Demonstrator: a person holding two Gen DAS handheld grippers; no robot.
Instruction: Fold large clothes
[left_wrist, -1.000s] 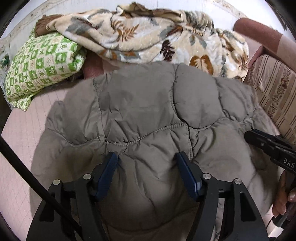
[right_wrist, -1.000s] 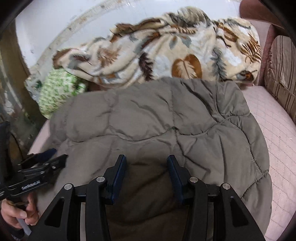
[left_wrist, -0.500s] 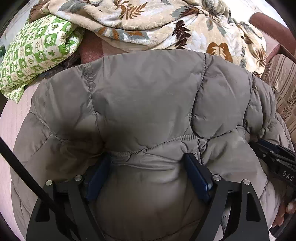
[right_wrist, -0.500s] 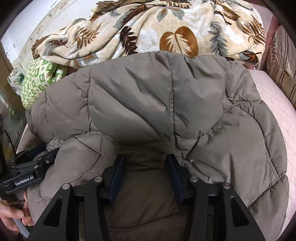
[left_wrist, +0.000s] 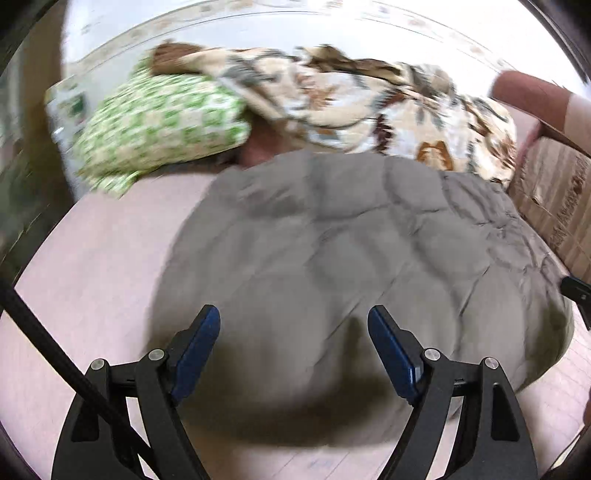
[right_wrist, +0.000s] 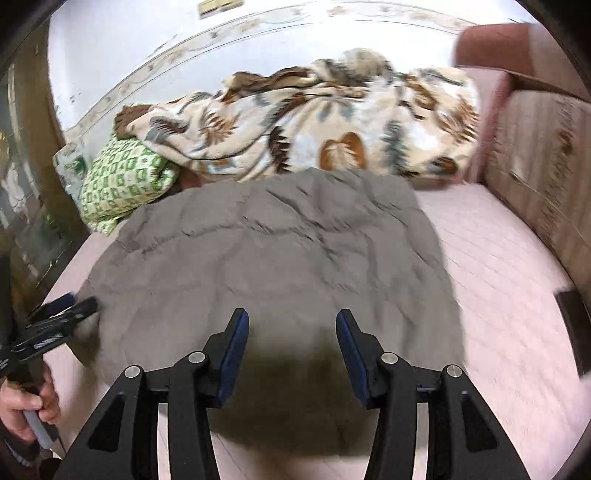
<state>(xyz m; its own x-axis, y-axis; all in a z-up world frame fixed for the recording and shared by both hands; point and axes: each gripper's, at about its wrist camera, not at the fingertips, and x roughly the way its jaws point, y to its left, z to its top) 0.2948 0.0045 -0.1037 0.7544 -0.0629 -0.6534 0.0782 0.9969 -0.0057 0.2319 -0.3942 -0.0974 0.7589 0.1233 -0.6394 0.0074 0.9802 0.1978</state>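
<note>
- Both our left tongs (left_wrist: 293, 345) and right tongs (right_wrist: 291, 349) stand spread, pinching nothing.
- The padded jacket (right_wrist: 273, 258) lies folded on the bed (right_wrist: 498, 280) just ahead of them.
- Risk: its puffy fill may spring the fold open, unheld.

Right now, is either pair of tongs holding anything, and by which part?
Nothing. Both the left tongs and the right tongs stand open above the grey padded jacket, pads clear.

A matt, quilted cloth jacket (right_wrist: 266, 266) lies on a smooth pink sheet (right_wrist: 509, 295); beyond, a plush leaf-print blanket (right_wrist: 314, 114).
</note>
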